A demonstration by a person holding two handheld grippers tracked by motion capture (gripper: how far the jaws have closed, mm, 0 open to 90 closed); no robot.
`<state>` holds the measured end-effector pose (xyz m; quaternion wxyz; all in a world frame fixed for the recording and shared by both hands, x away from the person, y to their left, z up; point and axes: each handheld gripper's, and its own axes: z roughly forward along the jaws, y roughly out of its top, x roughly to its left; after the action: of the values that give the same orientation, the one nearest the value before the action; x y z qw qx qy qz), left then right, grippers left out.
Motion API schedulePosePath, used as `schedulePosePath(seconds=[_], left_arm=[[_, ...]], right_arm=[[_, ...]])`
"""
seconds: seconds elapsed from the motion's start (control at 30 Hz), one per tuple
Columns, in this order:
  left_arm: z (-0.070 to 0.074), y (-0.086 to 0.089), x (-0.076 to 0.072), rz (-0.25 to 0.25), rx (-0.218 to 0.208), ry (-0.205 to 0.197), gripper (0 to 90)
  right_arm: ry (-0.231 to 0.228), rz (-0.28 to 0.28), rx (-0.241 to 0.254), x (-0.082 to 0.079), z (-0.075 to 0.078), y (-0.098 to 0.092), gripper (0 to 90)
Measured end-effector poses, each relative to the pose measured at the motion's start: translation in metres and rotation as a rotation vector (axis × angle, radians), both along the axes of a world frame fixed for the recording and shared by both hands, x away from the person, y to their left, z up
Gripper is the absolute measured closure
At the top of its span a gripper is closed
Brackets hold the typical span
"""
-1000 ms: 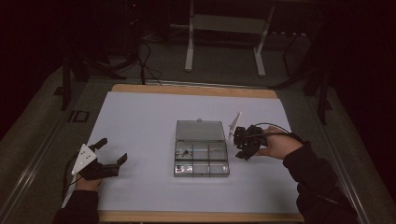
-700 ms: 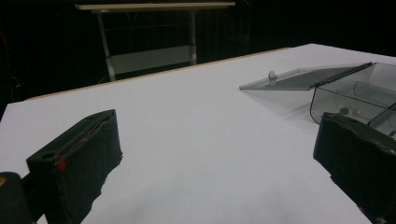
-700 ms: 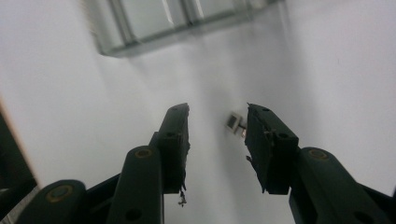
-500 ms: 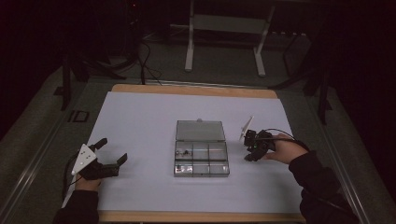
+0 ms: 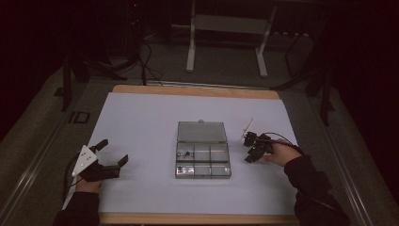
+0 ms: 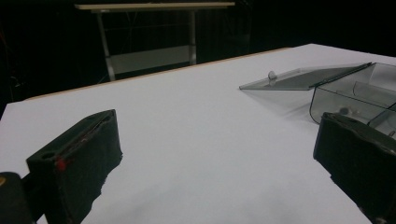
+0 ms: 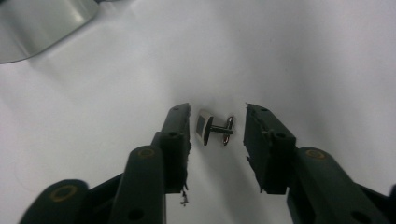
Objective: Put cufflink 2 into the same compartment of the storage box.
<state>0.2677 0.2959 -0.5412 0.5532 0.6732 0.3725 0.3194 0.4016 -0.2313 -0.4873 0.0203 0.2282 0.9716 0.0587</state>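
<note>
A small silver cufflink (image 7: 214, 127) with a dark square face lies on its side on the white table (image 7: 303, 56). My right gripper (image 7: 217, 116) is open and tipped down over it, one jaw on each side, neither touching it. In the high view this right gripper (image 5: 250, 151) is just right of a clear compartment box (image 5: 203, 159) whose lid (image 5: 201, 132) lies open toward the back. A small dark item (image 5: 187, 153) sits in one front-left compartment. My left gripper (image 5: 114, 151) rests open at the table's front left with nothing between its jaws.
In the left gripper view the open box (image 6: 359, 91) and its raised lid (image 6: 303, 77) lie ahead to the right of the wide-open left gripper (image 6: 219, 135). A metal stand (image 5: 226, 42) and cables (image 5: 146, 61) are on the floor behind the table.
My right gripper has moved right, away from the box's edge, and dropped to the table over the cufflink. The left gripper has stayed put.
</note>
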Motion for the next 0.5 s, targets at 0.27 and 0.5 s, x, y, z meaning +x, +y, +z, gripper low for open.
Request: schedulePosePath(seconds=[0.27, 0.5], left_arm=[[0.0000, 0.0001, 0.0000, 0.000, 0.001, 0.000, 1.6], [0.0000, 0.0000, 0.0000, 0.001, 0.001, 0.000, 1.6]], right_arm=[[0.015, 0.009, -0.049, 0.0011, -0.0081, 0.0007, 63.6], [0.021, 0.017, -0.058, -0.0010, -0.0081, 0.0028, 69.8]])
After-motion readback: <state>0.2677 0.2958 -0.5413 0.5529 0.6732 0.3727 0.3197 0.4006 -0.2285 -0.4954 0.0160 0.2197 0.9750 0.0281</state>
